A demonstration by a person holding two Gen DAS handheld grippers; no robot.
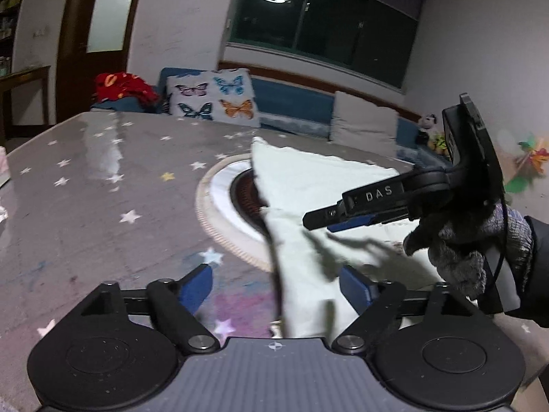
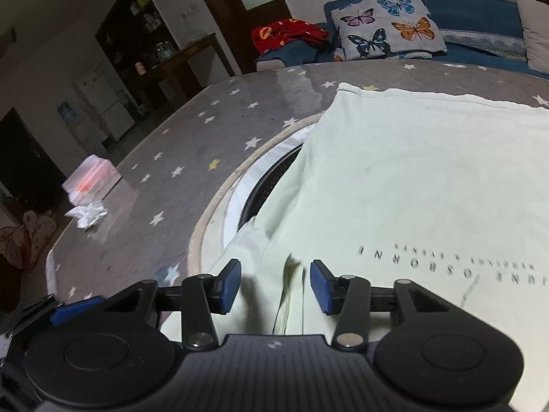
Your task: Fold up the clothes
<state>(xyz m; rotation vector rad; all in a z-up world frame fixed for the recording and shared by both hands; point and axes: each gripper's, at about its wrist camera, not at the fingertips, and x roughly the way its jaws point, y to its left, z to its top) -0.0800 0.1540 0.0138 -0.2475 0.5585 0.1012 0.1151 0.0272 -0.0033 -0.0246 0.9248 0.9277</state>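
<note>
Bare starred tablecloth lies free left of the shirt, tissue box aside.

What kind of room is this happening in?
Most likely a home living room: a blue sofa with a butterfly cushion, a star-patterned table, and a fridge in the background.

left gripper: jaws spread, straddling the cloth's edge
pale garment: draped across table
right gripper: gloved hand gripping it, over the garment
</note>
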